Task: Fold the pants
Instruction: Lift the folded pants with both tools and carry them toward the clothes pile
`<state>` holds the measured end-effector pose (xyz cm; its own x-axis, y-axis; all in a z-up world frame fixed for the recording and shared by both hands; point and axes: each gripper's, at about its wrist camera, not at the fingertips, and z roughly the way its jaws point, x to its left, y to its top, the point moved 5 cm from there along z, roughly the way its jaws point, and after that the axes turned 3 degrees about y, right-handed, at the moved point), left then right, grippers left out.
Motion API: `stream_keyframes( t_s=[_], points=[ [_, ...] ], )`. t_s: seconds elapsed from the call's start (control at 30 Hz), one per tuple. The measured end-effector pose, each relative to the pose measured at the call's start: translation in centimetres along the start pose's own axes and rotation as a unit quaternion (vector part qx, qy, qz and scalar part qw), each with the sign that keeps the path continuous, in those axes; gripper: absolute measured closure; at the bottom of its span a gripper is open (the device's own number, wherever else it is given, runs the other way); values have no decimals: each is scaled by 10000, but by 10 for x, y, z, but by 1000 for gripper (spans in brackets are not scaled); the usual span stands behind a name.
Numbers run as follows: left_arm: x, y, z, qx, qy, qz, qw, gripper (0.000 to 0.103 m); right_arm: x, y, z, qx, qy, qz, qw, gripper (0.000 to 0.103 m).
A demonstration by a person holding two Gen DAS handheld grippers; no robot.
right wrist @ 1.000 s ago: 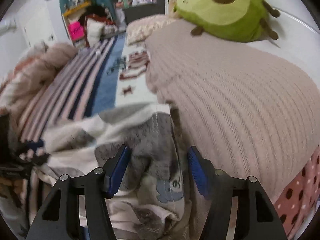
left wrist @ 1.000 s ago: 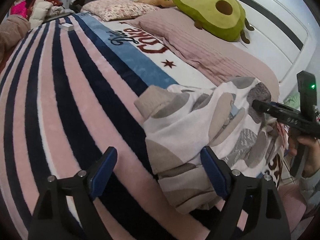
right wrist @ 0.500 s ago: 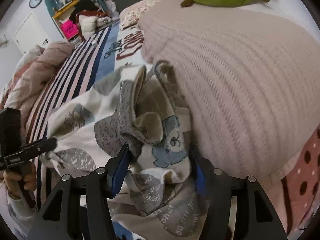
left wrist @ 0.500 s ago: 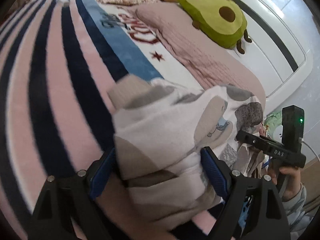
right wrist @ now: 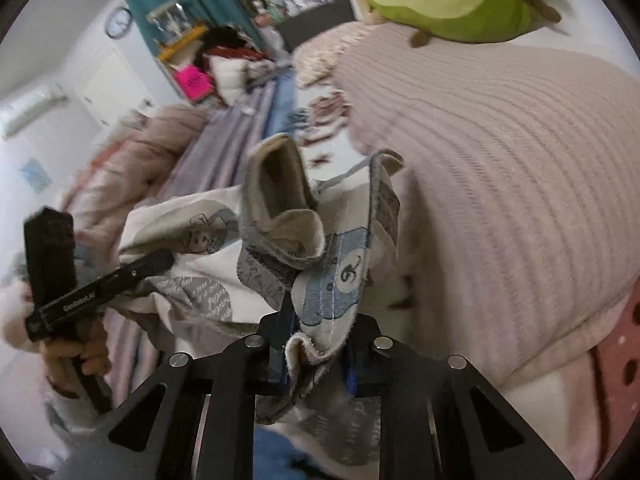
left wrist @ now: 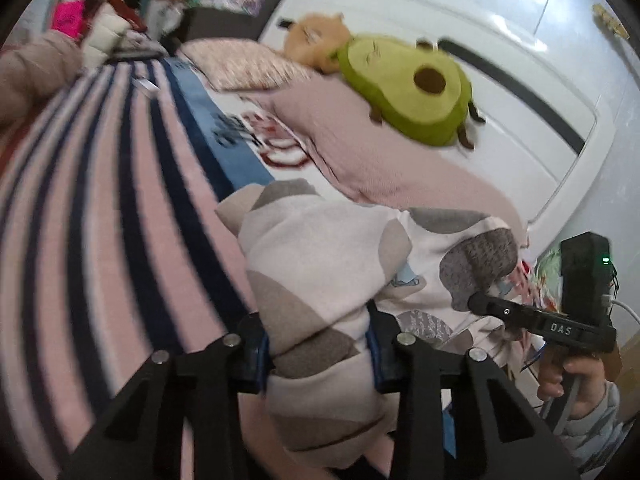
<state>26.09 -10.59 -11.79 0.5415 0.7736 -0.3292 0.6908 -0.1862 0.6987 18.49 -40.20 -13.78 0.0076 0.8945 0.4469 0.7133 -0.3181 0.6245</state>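
The pants [left wrist: 328, 264] are cream fleece with grey and tan patches and blue cartoon prints. They lie bunched on the striped bed cover. My left gripper [left wrist: 318, 348] is shut on a thick fold of them. My right gripper [right wrist: 316, 354] is shut on another edge of the pants [right wrist: 332, 280], which stands up in loose folds. In the left wrist view the right gripper [left wrist: 536, 322] shows at the right, against the cloth. In the right wrist view the left gripper [right wrist: 100, 280] shows at the left.
The bed cover [left wrist: 100, 208] has pink, white and navy stripes. A pink knitted blanket [right wrist: 500, 168] lies to the right. An avocado plush [left wrist: 404, 88] and pillows sit by the white headboard [left wrist: 520, 80]. Clutter fills the room's far end.
Both grippers have closed on the pants. The cloth has risen between the fingers and both views have tilted up.
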Motion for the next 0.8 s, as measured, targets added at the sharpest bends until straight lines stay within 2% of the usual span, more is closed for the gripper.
stream_keyframes(
  t_s=[0.1,0.17,0.27,0.33,0.4,0.47,0.57,0.63,0.7,0.8],
  points=[
    [10,-17,-50,-112,412,-22,9991,70,25,-9,-6,147,752,-74,9970,89],
    [19,-34,-80,-78,679,-109,9976,69,45,-21,-3,423,1249,-104,9912,89],
    [34,-68,-106,103,1056,-332,9938,68,69,-40,5,832,1589,-190,9836,89],
    [46,-95,-109,330,1300,-472,9898,66,76,-53,12,1083,1493,-359,9822,86],
    [62,-121,-105,554,1336,-773,9865,63,78,-65,19,1276,1215,-523,9830,86],
    [70,-136,-104,620,1312,-940,9849,51,74,-69,24,1331,929,-698,9843,85],
    [82,-142,-115,372,1277,-1175,9841,42,69,-63,22,1183,955,-644,9863,71],
    [92,-142,-131,116,1071,-1478,9831,37,73,-59,16,985,1165,-587,9865,43],
    [96,-144,-133,105,919,-1584,9830,36,80,-53,16,867,1260,-626,9862,36],
    [97,-148,-118,312,833,-1596,9832,36,85,-53,29,992,1163,-686,9859,35]
  ],
)
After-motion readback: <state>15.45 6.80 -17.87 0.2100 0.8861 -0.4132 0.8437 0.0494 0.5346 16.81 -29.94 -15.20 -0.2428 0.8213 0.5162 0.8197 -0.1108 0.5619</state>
